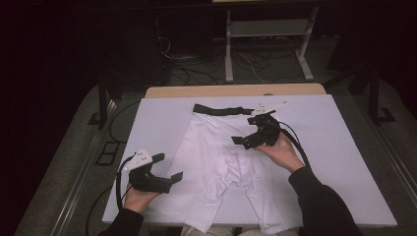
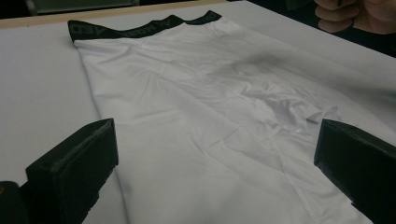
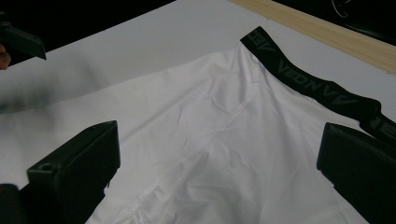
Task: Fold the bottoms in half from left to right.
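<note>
White boxer shorts [image 1: 216,162] with a black waistband [image 1: 221,109] lie flat on the white table cover [image 1: 344,162], waistband at the far side and legs toward me. My left gripper [image 1: 168,167] is open beside the shorts' left edge, by the left leg. In the left gripper view the left gripper [image 2: 215,140] looks across the shorts [image 2: 196,116] toward the waistband [image 2: 140,28]. Above the shorts' upper right part, my right gripper [image 1: 244,130] is open. Its own view has the right gripper [image 3: 219,140] over the white cloth [image 3: 210,140], near the waistband [image 3: 303,79].
A wooden table edge [image 1: 236,91] runs behind the white cover. Farther back stands a white metal frame [image 1: 265,44] with cables on the dark floor. My right hand [image 2: 355,14] appears far off in the left gripper view; the left gripper's jaw [image 3: 18,39] appears in the right gripper view.
</note>
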A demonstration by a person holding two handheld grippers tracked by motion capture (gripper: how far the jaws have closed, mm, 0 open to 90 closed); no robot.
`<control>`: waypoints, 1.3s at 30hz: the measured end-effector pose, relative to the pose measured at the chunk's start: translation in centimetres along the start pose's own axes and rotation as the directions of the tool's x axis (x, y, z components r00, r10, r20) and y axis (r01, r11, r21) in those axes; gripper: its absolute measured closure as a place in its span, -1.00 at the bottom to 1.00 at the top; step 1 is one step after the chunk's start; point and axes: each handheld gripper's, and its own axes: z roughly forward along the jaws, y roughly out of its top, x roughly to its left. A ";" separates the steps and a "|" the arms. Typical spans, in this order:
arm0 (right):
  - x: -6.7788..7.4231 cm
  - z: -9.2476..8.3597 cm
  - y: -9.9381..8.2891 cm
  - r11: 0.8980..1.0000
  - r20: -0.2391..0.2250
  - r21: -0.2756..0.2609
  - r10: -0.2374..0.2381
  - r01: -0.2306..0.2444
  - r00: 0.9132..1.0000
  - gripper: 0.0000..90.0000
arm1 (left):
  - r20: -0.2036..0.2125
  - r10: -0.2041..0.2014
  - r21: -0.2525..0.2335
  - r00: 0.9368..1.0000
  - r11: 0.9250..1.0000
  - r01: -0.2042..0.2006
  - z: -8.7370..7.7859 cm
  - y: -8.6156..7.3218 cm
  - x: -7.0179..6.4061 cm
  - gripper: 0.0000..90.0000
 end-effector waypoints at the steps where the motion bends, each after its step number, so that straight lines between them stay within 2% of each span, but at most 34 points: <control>1: 0.0 0.2 0.1 1.000 0.000 0.001 0.000 0.000 1.000 -1.00 | 0.001 0.002 0.000 1.000 1.000 -0.002 0.0 0.0 0.0 -1.00; 18: 0.5 3.8 2.1 1.000 -0.025 0.005 -0.011 0.011 1.000 -1.00 | 0.005 0.003 0.000 1.000 1.000 -0.003 0.0 0.0 0.0 -1.00; 39: 0.0 7.3 4.0 1.000 -0.030 0.025 -0.016 0.016 0.999 -1.00 | 0.011 0.004 0.002 1.000 1.000 -0.004 0.1 0.0 0.1 -1.00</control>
